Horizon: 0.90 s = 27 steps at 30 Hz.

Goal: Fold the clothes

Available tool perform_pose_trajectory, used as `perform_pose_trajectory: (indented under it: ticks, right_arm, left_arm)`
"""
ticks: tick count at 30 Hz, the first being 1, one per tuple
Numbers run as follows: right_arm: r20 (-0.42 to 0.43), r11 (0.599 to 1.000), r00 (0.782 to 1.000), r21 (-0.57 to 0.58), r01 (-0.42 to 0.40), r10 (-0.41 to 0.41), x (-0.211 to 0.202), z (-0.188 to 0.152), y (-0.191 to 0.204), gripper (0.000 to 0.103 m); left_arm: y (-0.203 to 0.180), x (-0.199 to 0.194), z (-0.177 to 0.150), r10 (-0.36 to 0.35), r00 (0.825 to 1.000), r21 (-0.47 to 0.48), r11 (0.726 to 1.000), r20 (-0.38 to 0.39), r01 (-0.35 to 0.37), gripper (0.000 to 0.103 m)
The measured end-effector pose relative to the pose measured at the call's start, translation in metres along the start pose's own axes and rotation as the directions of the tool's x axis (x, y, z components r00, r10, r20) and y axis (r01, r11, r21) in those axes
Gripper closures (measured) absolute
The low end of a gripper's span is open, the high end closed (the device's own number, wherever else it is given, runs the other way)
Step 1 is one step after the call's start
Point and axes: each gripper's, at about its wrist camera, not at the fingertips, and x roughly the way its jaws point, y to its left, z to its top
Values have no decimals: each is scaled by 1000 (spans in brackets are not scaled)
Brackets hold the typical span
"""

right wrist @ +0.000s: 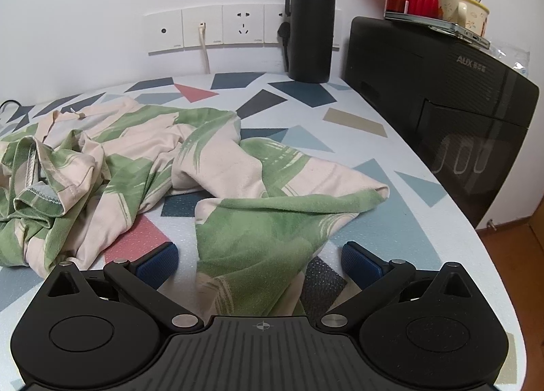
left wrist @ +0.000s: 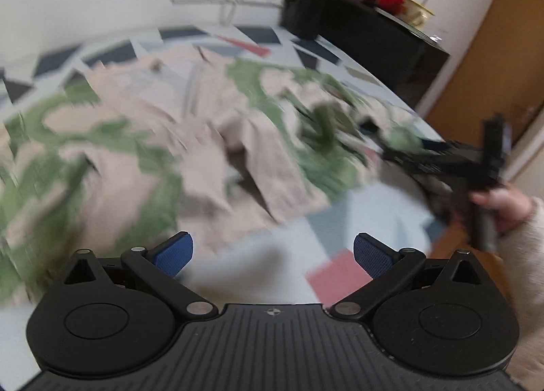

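On the patterned table (left wrist: 374, 207), as seen from the left wrist, a crumpled green-and-beige garment (left wrist: 170, 139) is spread in a loose heap, heavily blurred. The left gripper (left wrist: 273, 253) is held above bare tabletop just short of the cloth's near edge, its blue-padded fingers (left wrist: 175, 253) spread wide with nothing between them. At the right of this view a hand (left wrist: 499, 204) is seen holding the other tool. From the right wrist, the same garment (right wrist: 153, 160) is shown sharply: a rumpled mass toward the left, with one green flap trailing forward between the parted fingers (right wrist: 158, 263) of the right gripper (right wrist: 260, 263), which is likewise open and not yet closed on the fabric. A black flask (right wrist: 311, 20) and a black appliance (right wrist: 442, 109) stand behind, well apart from the cloth. The garment is judged still unfolded, so it should first be flattened. A single layer at the flap's hem is best pinched, not a bunch, and drawn outward evenly while the opposite edge is taken by the other tool, so that twists are released before any fold is laid.
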Motion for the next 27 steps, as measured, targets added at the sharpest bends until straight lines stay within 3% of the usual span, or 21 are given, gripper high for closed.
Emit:
perform_pose_trajectory:
  ticks: [5,9,12,17,21,27]
  right_arm:
    - [12,1000,1000,-1,-1,1,0,-2,0,1]
    - [12,1000,1000,0,-1,1,0,-2,0,1]
    - [10,1000,1000,1,-1,1,0,-1,0,1]
    - [-1,1000,1000,0,-1,1,1,0,1,1]
    - [-6,1000,1000,-1,-2,2,0,1,2,1]
    - [-19,1000,1000,-7,-9,9,0,1,2,1]
  left_arm:
    - [14,8,25,147,982,21,988,120,-151,0]
    - [30,27,41,265,954,-27,964,140,-264,0]
    - [41,48,44,278,954,-88,959,113,-269,0]
    - [44,81,43,305,951,-110,948,58,-298,0]
    - [41,85,37,325,942,-124,941,85,-314,0]
    - [37,80,21,339,922,-136,938,185,-318,0]
